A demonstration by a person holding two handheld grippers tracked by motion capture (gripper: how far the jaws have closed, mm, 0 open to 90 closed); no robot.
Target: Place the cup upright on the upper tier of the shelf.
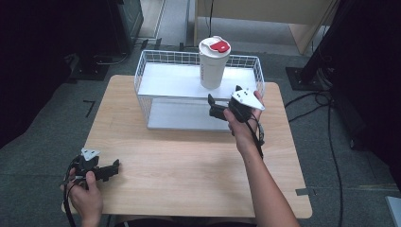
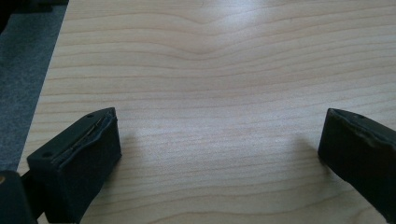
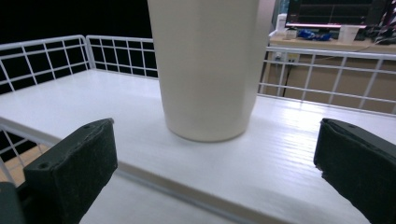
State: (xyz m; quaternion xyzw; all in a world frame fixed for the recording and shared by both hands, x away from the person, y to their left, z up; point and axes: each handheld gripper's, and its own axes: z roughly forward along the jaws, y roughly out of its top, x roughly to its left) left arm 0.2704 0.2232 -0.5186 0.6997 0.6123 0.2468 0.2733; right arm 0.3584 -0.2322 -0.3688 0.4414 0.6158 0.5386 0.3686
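Both grippers' fingers gape released: right gripper near the cup, apparently untouching; left gripper over table.

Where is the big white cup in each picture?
High view: the cup stands at top centre, on the rack's upper shelf.
Left gripper view: the cup is not in it, just bare wooden table.
Right gripper view: the cup rises at centre, straight ahead between the open jaws.
Shared landmark: the white wire rack.

Cup on rack upper shelf, table rear
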